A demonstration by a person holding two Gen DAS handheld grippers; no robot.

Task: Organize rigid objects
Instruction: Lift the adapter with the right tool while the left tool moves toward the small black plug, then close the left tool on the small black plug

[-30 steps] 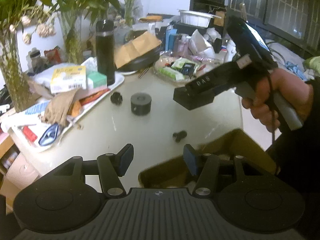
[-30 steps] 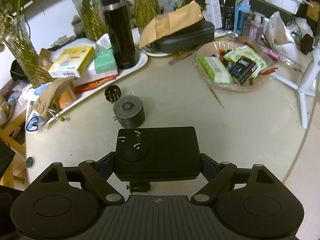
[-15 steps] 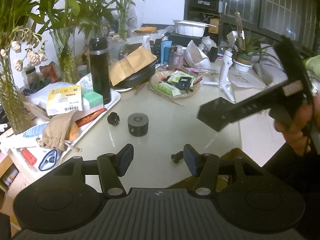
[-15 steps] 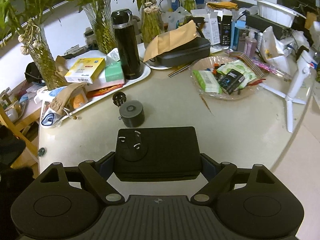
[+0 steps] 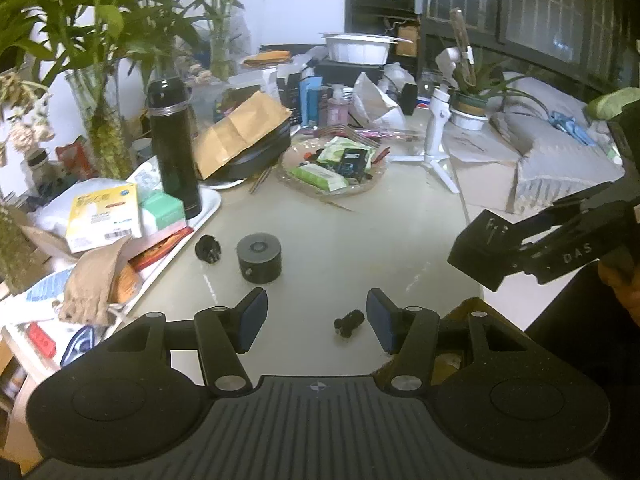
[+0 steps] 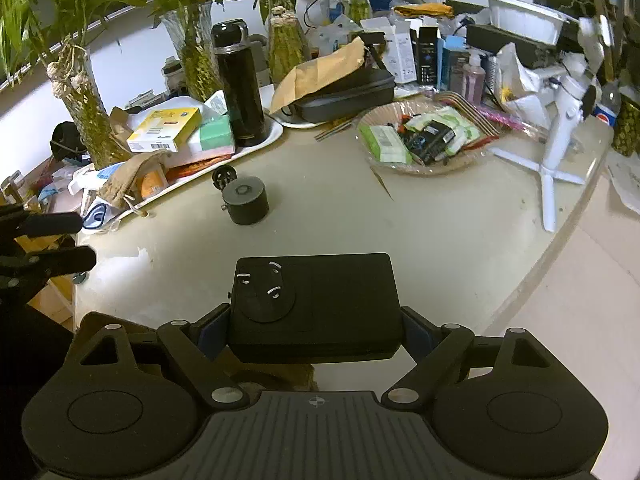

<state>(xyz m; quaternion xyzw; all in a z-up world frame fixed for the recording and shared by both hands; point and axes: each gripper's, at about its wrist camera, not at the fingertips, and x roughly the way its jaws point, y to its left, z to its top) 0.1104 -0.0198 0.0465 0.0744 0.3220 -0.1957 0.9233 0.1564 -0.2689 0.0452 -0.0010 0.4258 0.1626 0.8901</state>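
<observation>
The right gripper (image 6: 316,320) has its jaws closed on the two sides of a flat black box (image 6: 316,306), held level above the near edge of the bench (image 6: 400,240). The left gripper (image 5: 316,316) stands with its jaws wide apart and holds nothing; a small black part (image 5: 349,322) lies on the bench between its fingers (image 5: 252,318). Farther on sits a black cylinder (image 5: 259,257), with a small black knob (image 5: 208,249) just beside it. Behind these, a white tray (image 5: 210,208) carries a black flask (image 5: 174,152).
</observation>
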